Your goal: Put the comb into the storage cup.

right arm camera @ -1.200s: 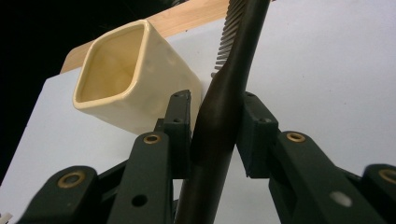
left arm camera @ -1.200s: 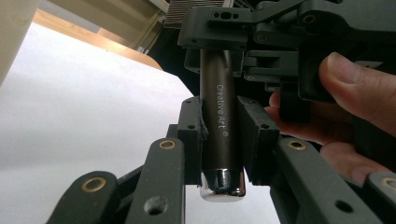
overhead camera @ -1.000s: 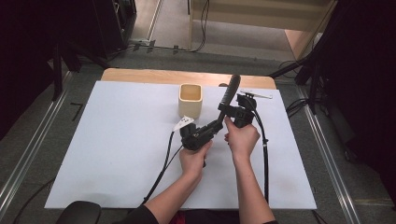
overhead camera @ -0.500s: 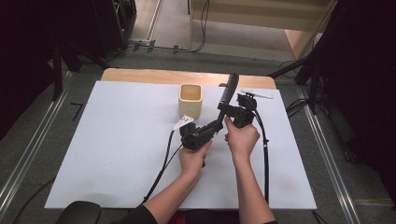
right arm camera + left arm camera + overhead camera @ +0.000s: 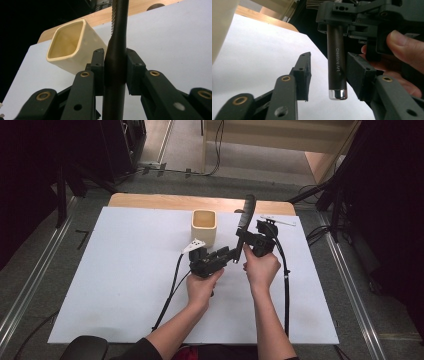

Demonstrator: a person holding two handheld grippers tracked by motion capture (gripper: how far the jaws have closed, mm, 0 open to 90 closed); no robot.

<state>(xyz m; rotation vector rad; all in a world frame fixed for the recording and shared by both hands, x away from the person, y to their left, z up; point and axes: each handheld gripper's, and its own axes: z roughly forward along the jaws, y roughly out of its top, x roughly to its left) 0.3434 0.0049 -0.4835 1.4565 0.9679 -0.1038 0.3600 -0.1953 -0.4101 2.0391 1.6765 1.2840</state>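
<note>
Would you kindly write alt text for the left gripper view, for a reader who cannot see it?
A dark cylindrical brush handle with a silver end cap hangs between the left gripper's open black jaws, which have just been opening; the left pad stands clear of it. Above, the right gripper clamps the handle, a thumb beside it, over a white tabletop.

Dark brown, silver-capped brush (image 5: 336, 62); cream cup (image 5: 204, 226); seemingly white mat (image 5: 125, 270).

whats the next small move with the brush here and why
Probably draw the left gripper back off the handle. The right gripper is clamped on the brush, while the left one's jaws have just been opening: the handle's end hangs between them with a gap on one side. Once clear, the right can carry the brush to the cream cup close by.
</note>
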